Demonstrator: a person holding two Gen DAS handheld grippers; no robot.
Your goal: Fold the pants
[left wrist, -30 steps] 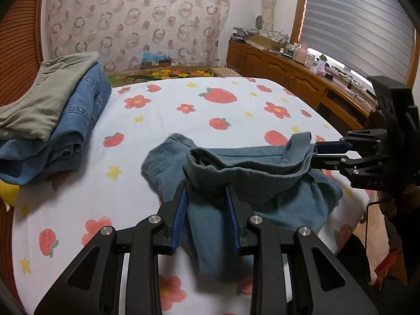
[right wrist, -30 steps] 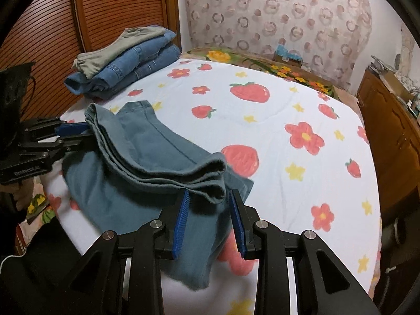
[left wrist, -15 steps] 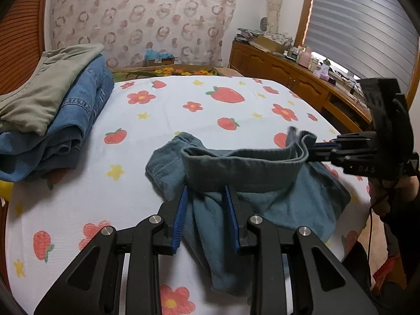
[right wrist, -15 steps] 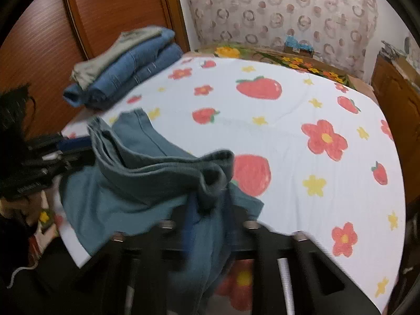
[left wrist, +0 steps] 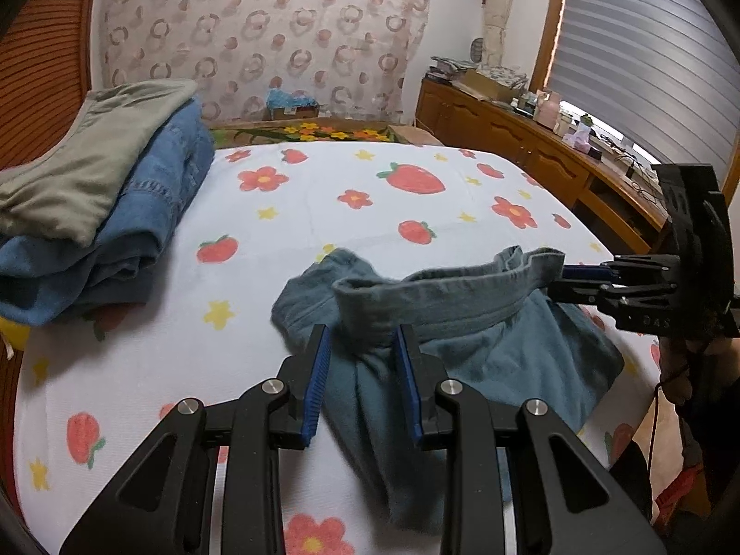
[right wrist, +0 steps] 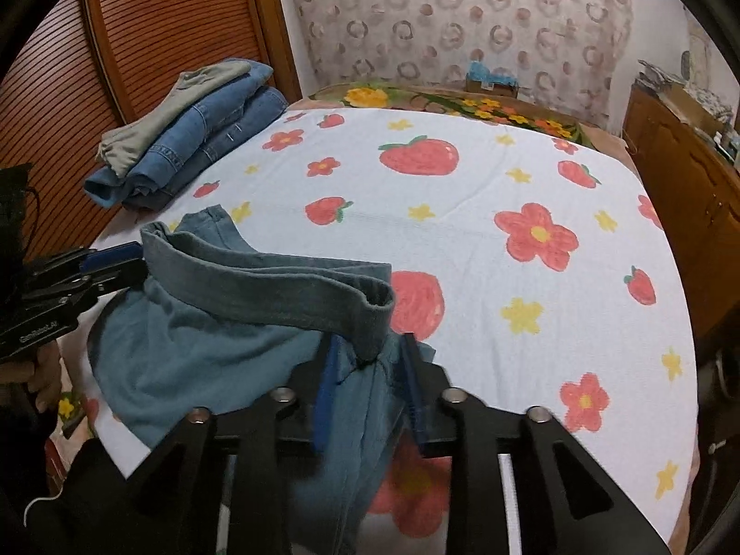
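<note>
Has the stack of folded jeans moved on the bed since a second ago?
No. The stack of folded jeans sits at the same far-left corner of the strawberry sheet, against the wooden slatted door. Only the camera shifted.

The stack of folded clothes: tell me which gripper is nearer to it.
Left. The left gripper holds the teal pants' end facing the stack; the right gripper is at the opposite end.

Patterned curtain (left wrist: 259, 41), wooden sideboard (left wrist: 532, 157), slatted blind (left wrist: 647, 46)
</note>
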